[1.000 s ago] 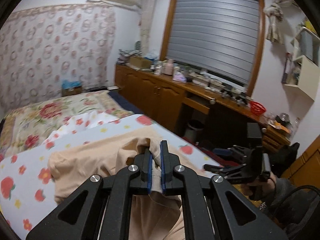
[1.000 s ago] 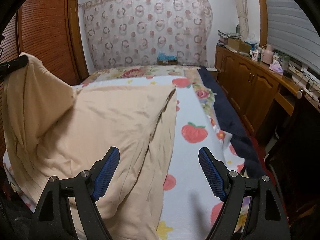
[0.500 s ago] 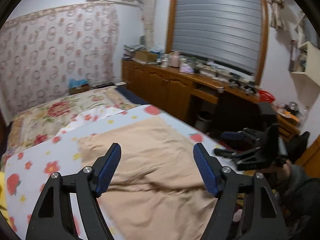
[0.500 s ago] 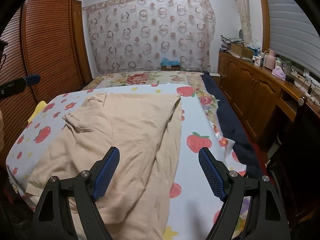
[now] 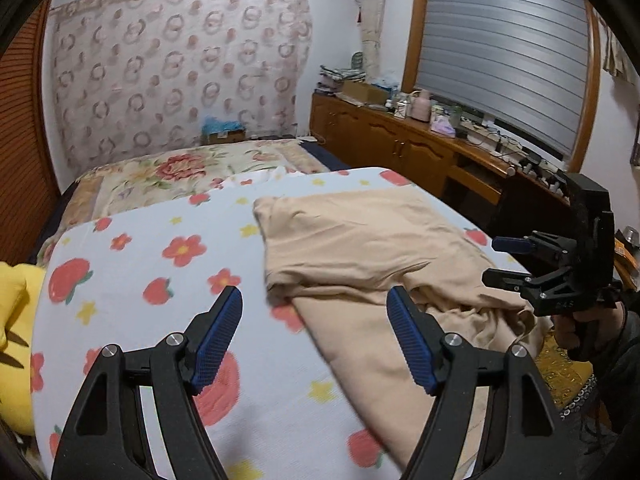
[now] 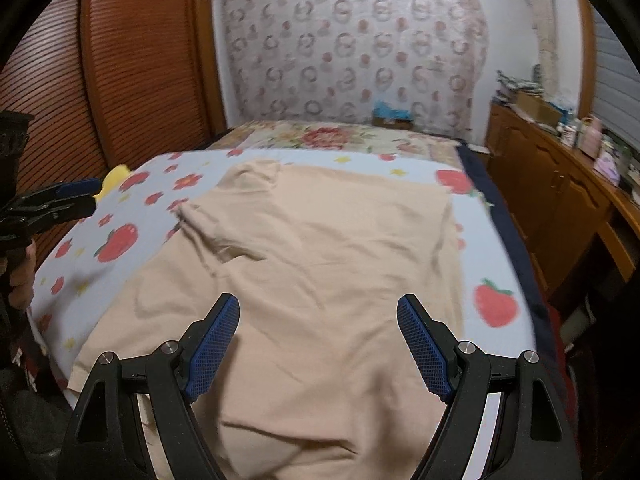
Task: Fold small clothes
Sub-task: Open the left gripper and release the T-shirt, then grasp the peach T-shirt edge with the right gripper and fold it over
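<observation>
A beige garment (image 6: 328,248) lies spread on the strawberry-print bedsheet (image 6: 116,240), one sleeve folded in at its far left. It also shows in the left wrist view (image 5: 372,240), creased at its near end. My left gripper (image 5: 314,340) is open and empty above the sheet, just left of the garment. My right gripper (image 6: 318,344) is open and empty above the garment's near part. Each gripper shows in the other's view: the right one (image 5: 520,264), the left one (image 6: 60,200).
A wooden cabinet run with clutter (image 5: 420,140) lines the right side of the bed. A slatted wooden wardrobe (image 6: 120,72) stands on the left. A yellow plush (image 5: 12,320) lies at the bed's left edge. A floral quilt (image 5: 180,172) covers the far end.
My left gripper opened and let go of the garment, which dropped flat on the bed. Both grippers swung left; the right one now hovers over the garment.
</observation>
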Available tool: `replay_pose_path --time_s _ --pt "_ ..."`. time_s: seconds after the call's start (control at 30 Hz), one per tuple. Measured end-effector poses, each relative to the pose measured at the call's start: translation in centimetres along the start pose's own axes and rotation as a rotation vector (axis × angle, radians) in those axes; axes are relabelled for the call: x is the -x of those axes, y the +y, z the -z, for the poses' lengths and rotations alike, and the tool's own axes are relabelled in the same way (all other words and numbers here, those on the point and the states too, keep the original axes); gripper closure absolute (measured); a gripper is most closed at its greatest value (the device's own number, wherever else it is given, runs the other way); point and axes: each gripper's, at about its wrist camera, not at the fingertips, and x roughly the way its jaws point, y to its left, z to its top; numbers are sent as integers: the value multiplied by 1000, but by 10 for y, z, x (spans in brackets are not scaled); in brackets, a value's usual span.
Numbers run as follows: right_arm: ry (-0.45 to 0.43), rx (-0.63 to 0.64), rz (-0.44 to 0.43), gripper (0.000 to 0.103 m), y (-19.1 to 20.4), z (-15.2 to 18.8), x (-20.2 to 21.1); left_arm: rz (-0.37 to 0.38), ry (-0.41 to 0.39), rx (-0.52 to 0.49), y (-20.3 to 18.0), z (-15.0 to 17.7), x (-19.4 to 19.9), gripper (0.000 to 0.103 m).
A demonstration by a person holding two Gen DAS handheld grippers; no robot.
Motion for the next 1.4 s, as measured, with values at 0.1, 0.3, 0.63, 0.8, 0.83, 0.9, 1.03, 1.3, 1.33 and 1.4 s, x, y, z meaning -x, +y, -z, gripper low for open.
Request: replay_pose_path --time_s 0.1,0.3,0.63,0.8,0.83,0.9,1.03,1.3,1.33,1.4 --pt "13 35 -8 20 6 -7 -7 -16 0 4 5 4 -1 28" --pt "7 79 -28 20 7 -25 -11 -30 -1 20 16 11 1 28" --pt "-5 121 -82 20 8 -51 -31 -73 -10 42 34 16 10 27" --pt "15 151 -116 22 13 -65 -51 -89 -13 60 46 20 14 27" --pt "23 156 -122 23 16 -68 -55 -92 -15 63 47 20 14 27" --pt "44 167 -139 24 16 -73 -66 -97 -17 68 51 21 16 28" --pt "90 200 -167 24 20 -83 -90 -110 -19 73 56 23 18 28" --pt "217 289 -208 38 40 -94 -150 -110 -14 84 61 27 17 28" --pt "233 304 -206 43 42 -93 -157 -110 -13 84 61 28 17 28" --pt "261 324 -197 60 44 -92 -168 -109 -13 85 61 28 16 28"
